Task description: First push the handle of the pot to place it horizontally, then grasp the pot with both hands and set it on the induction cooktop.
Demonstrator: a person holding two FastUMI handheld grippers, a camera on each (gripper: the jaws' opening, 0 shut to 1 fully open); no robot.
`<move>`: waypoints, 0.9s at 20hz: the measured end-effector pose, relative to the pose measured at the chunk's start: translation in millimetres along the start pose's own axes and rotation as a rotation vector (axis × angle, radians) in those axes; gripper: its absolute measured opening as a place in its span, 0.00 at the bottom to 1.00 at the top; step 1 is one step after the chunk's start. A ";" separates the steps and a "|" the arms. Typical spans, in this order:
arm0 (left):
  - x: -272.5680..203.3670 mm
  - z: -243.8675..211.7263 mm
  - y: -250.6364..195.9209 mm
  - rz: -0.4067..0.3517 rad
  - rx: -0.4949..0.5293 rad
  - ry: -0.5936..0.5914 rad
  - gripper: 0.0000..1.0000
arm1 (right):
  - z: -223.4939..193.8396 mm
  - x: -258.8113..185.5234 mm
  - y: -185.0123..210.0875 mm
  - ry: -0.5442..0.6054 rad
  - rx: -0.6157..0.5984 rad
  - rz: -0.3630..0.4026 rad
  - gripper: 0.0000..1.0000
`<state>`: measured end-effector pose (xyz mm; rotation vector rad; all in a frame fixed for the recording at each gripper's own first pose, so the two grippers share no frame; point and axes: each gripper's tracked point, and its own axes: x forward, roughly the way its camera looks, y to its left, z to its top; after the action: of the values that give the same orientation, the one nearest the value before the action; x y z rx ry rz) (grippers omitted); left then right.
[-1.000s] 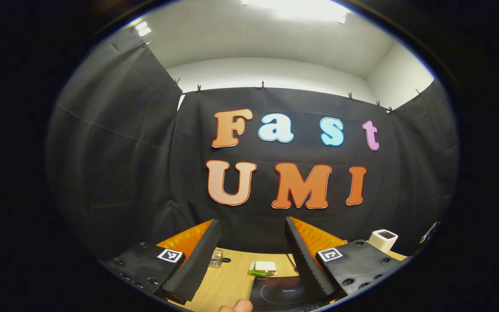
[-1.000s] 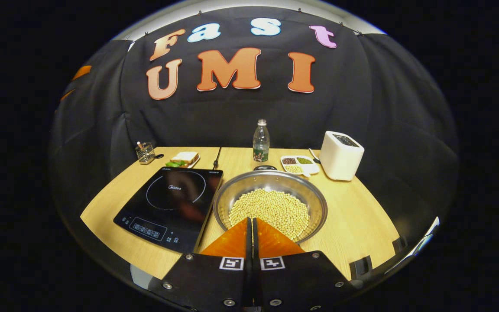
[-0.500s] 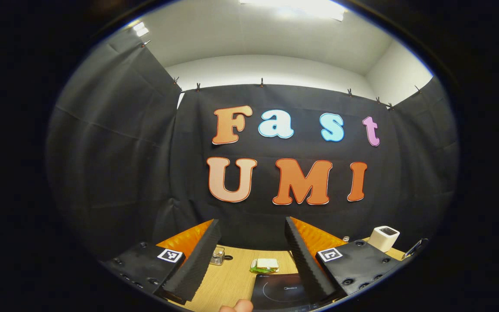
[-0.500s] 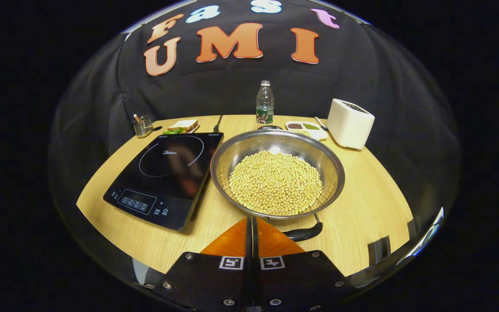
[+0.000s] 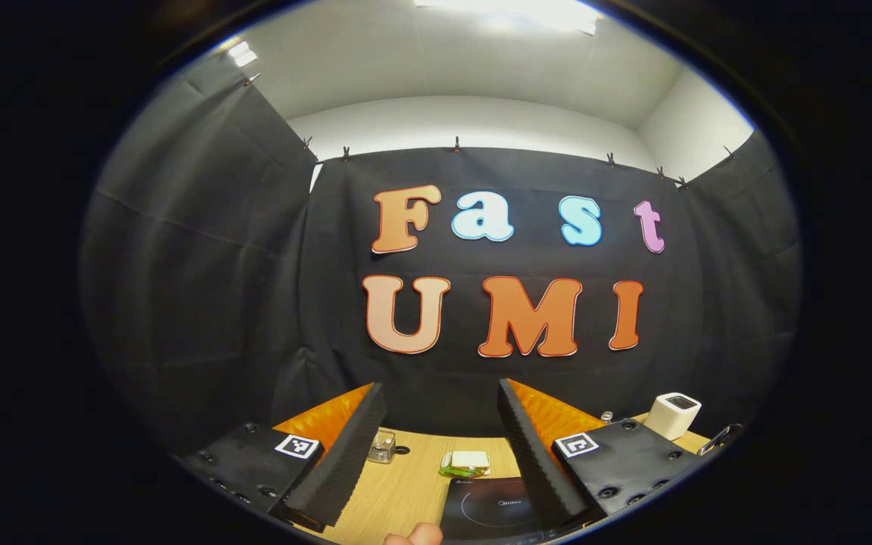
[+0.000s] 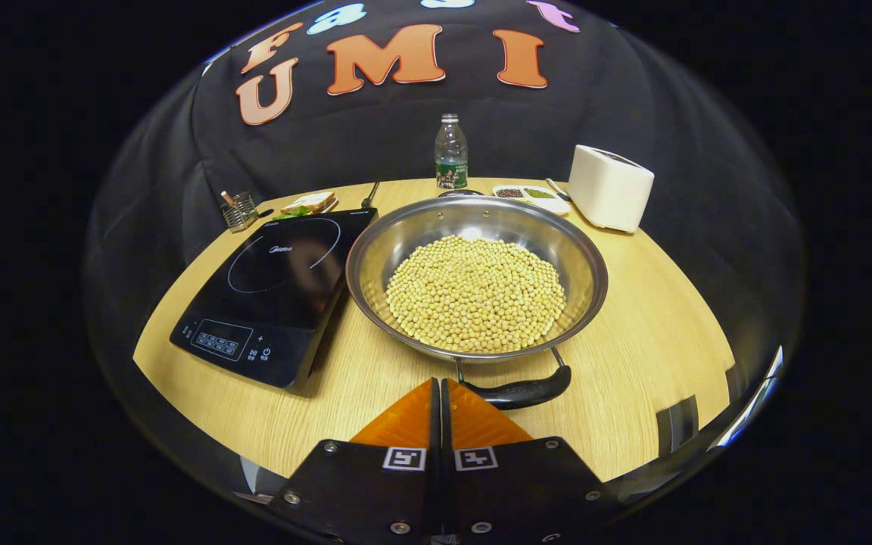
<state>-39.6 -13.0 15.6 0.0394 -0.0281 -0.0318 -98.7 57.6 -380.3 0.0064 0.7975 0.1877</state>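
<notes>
Pot [image 6: 476, 250] full of beans on table [image 6: 655, 318], touching right edge of induction cooktop [image 6: 269, 291]; its near handle [image 6: 515, 391] lies just beyond right gripper [image 6: 440, 390], fingers pressed together, empty. Left gripper [image 5: 436, 439] wide apart, empty, raised facing wall.

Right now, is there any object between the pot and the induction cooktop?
Nothing visible. The pot sits on the table directly beside the induction cooktop, with only a narrow strip of bare wood between them.
</notes>
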 end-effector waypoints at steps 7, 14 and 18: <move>3.3 -6.0 -9.8 -0.008 -0.008 0.017 0.97 | 1.9 2.1 -32.0 -0.009 0.043 -0.052 0.00; 4.4 -3.8 -21.3 -0.015 -0.003 0.013 0.97 | 6.1 10.4 -62.0 -0.011 0.077 -0.098 0.00; 3.7 -4.7 -25.3 -0.014 0.005 0.012 0.98 | 7.8 14.3 -76.3 -0.009 0.106 -0.113 0.00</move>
<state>-36.5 -38.2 10.0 0.0444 -0.0157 -0.0456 -70.8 -14.4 -390.9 0.0618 0.7956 0.0385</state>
